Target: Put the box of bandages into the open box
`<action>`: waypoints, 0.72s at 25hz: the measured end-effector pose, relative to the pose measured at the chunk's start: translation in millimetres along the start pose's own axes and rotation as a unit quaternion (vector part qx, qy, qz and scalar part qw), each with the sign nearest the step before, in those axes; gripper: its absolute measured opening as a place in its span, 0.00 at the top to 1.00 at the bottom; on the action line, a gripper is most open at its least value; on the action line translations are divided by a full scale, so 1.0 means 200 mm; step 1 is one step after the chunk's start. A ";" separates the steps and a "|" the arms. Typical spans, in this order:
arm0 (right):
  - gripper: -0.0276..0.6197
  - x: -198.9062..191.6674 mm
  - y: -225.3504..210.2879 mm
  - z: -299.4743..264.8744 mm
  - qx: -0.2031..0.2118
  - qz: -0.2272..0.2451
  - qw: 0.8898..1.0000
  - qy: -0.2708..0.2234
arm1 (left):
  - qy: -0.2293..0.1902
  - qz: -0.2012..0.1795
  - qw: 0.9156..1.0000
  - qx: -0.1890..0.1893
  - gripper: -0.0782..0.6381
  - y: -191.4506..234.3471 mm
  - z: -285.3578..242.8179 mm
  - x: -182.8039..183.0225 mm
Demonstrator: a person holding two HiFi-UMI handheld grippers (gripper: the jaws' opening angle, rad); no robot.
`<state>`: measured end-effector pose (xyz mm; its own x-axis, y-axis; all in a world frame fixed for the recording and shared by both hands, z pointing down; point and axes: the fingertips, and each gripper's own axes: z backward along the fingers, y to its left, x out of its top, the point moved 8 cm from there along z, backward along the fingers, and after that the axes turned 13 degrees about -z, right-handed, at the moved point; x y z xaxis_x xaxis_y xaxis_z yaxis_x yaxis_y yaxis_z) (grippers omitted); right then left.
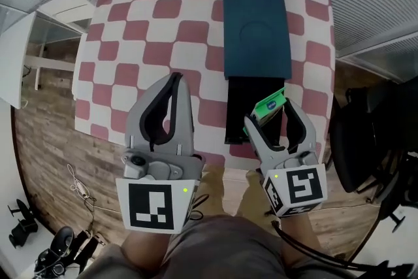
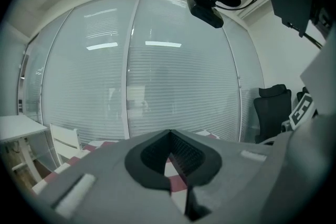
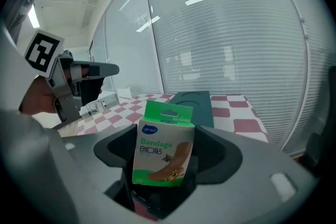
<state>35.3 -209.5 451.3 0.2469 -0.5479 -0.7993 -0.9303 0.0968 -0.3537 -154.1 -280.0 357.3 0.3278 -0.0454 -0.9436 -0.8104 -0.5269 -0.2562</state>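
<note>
A green box of bandages (image 1: pixel 269 106) (image 3: pixel 164 144) stands upright between the jaws of my right gripper (image 1: pixel 270 112) (image 3: pixel 164 168), which is shut on it. The gripper holds it just above the near right part of the open box (image 1: pixel 239 111), a black tray on the checkered table (image 1: pixel 150 16). The dark teal lid (image 1: pixel 257 29) (image 3: pixel 193 104) lies flat beyond the tray. My left gripper (image 1: pixel 174 80) (image 2: pixel 169 136) hovers left of the tray, over the table's near edge. Its jaws are shut, tips meeting, with nothing between them.
A white desk (image 1: pixel 39 29) stands left of the table and a black office chair (image 1: pixel 366 134) (image 2: pixel 273 107) to its right. Cables and dark gear (image 1: pixel 59 245) lie on the wooden floor at lower left. Glass walls with blinds surround the room.
</note>
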 end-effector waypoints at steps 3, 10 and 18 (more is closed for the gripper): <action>0.39 -0.04 0.00 -0.03 -0.007 0.000 1.000 0.004 | 0.001 0.005 1.000 -0.009 0.89 0.01 -0.04 -0.05; 0.38 -0.10 0.01 -0.09 -0.024 0.024 0.999 0.016 | 0.001 0.010 1.000 -0.028 0.89 -0.01 -0.13 -0.14; 0.36 -0.11 -0.02 -0.13 -0.027 0.008 0.999 0.028 | 0.008 0.014 0.999 -0.030 0.89 0.01 -0.18 -0.17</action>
<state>26.2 -218.0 483.1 0.2184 -0.5926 -0.7753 -0.9476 0.0611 -0.3137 -148.9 -309.4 395.8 0.3139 -0.0736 -0.9466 -0.7888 -0.5751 -0.2169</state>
